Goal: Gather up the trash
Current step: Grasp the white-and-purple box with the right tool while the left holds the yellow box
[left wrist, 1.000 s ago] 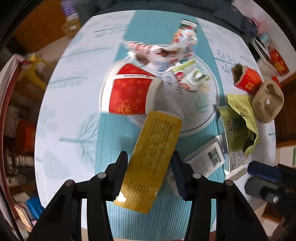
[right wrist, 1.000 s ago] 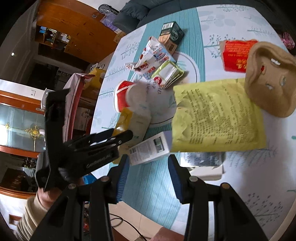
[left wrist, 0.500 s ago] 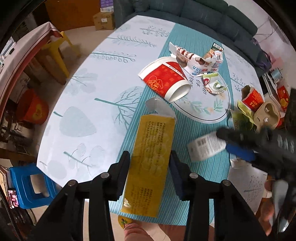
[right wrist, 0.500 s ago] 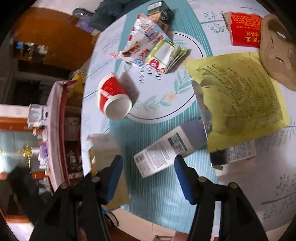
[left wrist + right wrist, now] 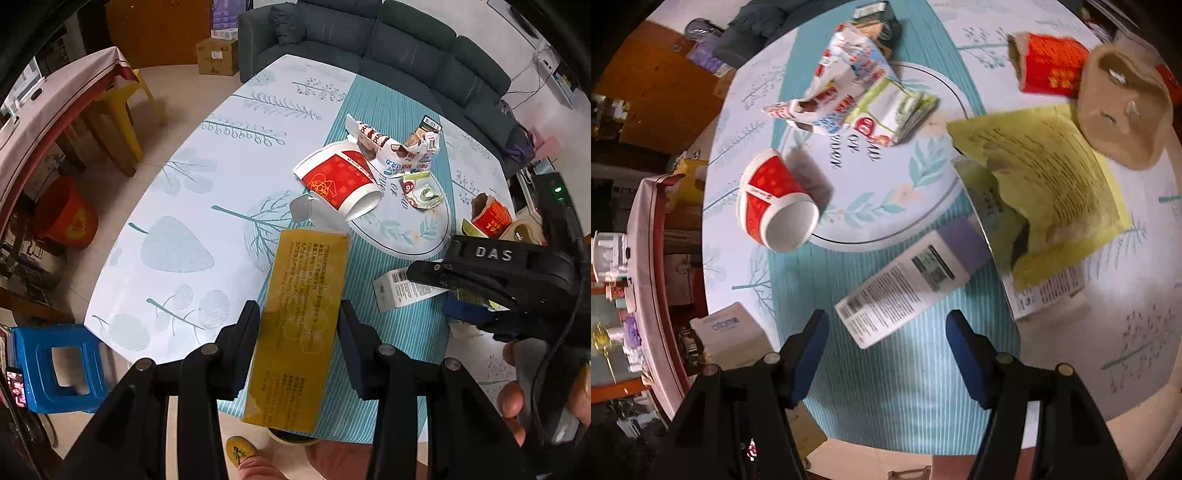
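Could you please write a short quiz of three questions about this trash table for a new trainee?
1. True or false: the left tongs grip the yellow box.
2. The red paper cup is: A upright, B on its side, C crushed flat.
3. What lies on the table just ahead of the opening right tongs?

Key: 1 true. 2 B. 3 The white printed box; nothing is between the pads.
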